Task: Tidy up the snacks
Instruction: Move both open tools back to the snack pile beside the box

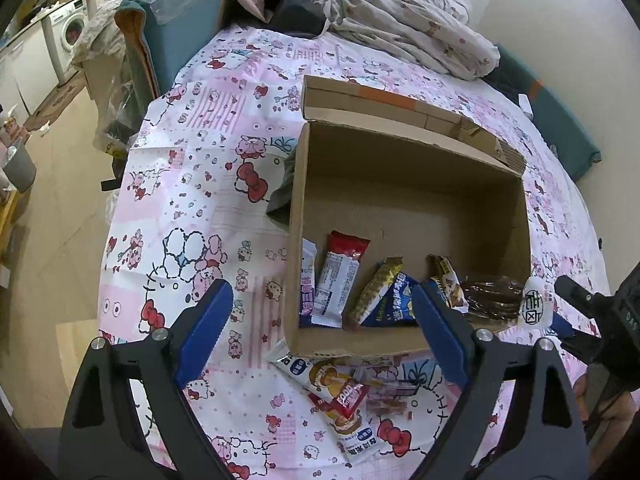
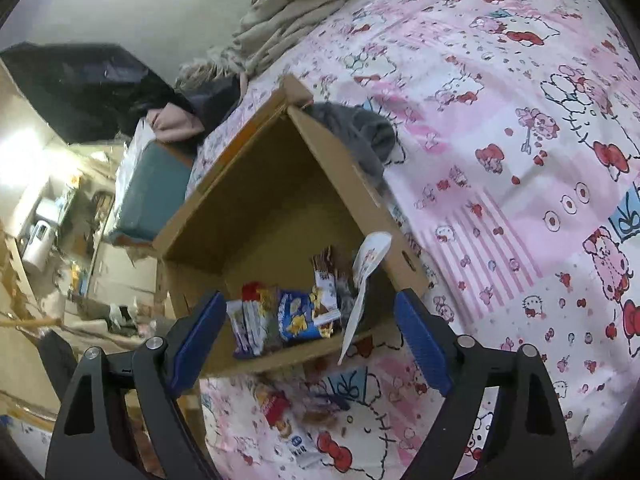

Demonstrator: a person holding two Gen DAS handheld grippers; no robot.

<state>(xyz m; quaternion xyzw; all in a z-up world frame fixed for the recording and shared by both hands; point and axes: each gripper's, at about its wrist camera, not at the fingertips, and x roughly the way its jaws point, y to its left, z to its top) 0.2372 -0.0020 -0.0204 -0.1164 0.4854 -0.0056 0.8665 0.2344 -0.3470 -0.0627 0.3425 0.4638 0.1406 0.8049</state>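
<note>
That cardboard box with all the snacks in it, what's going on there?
Someone is tidying snacks into the cardboard box on a table with a cartoon-kitten tablecloth. Several wrapped snacks already lie along the box's near side, like a red-topped packet and a blue packet. A few more packets wait on the cloth in front of the box. The left gripper and right gripper hover there, jaws open, holding nothing.
</note>
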